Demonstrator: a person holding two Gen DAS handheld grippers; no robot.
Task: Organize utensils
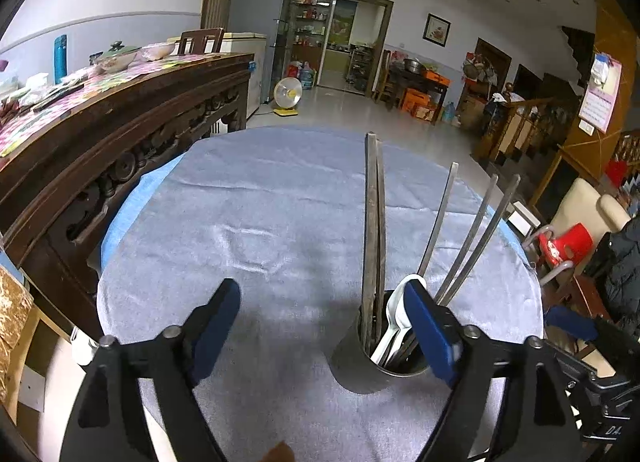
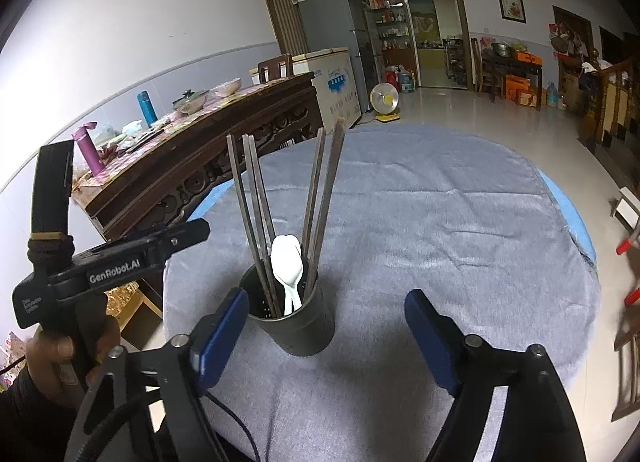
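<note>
The job looks essentially done: every utensil in view stands in the dark grey cylindrical metal holder (image 2: 294, 322), which sits on the round table covered with a grey-blue towel (image 2: 440, 222), towards its near edge, and nothing lies loose on the cloth. I count 5 long metal chopsticks (image 2: 320, 198) and 2 white plastic spoons (image 2: 286, 258) in 1 holder. The left gripper (image 1: 324, 330) and the right gripper (image 2: 326, 332) both stand with jaws apart and empty, the holder just beside each.
</note>
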